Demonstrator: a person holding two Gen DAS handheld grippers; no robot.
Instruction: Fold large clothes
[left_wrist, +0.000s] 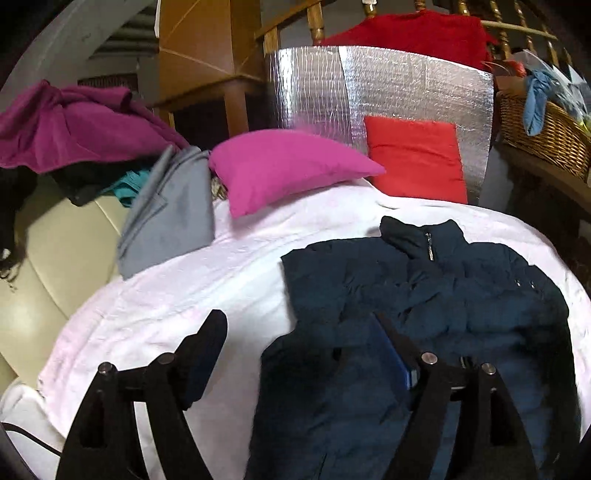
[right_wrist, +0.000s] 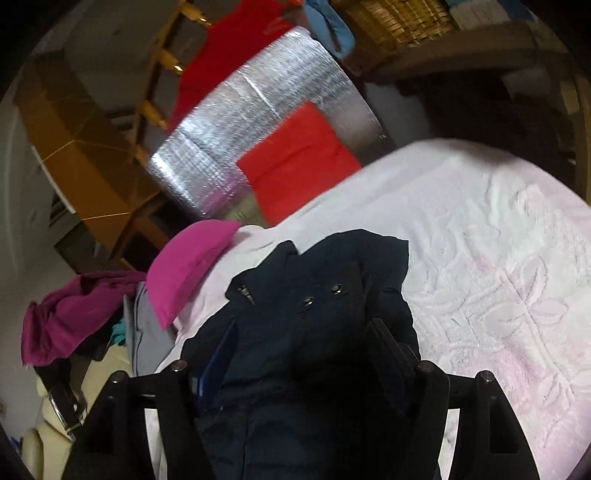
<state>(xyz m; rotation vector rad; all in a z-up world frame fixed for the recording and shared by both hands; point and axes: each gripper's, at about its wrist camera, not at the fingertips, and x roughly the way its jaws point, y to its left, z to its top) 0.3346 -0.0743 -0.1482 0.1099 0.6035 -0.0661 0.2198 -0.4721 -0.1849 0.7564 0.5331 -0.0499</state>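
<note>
Navy padded jacket (left_wrist: 424, 295) lies crumpled, collar up, on the white bedspread (left_wrist: 184, 295); folding apparently barely begun. Left gripper (left_wrist: 299, 343) spread wide, one finger over the jacket's edge, holding nothing. Right gripper (right_wrist: 303, 332) spread above jacket fabric, contact unclear. Sleeves and body remain unfolded.

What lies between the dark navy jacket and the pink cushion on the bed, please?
Only bare white bedspread separates the navy jacket from the pink cushion; the left wrist view shows this most clearly.
</note>
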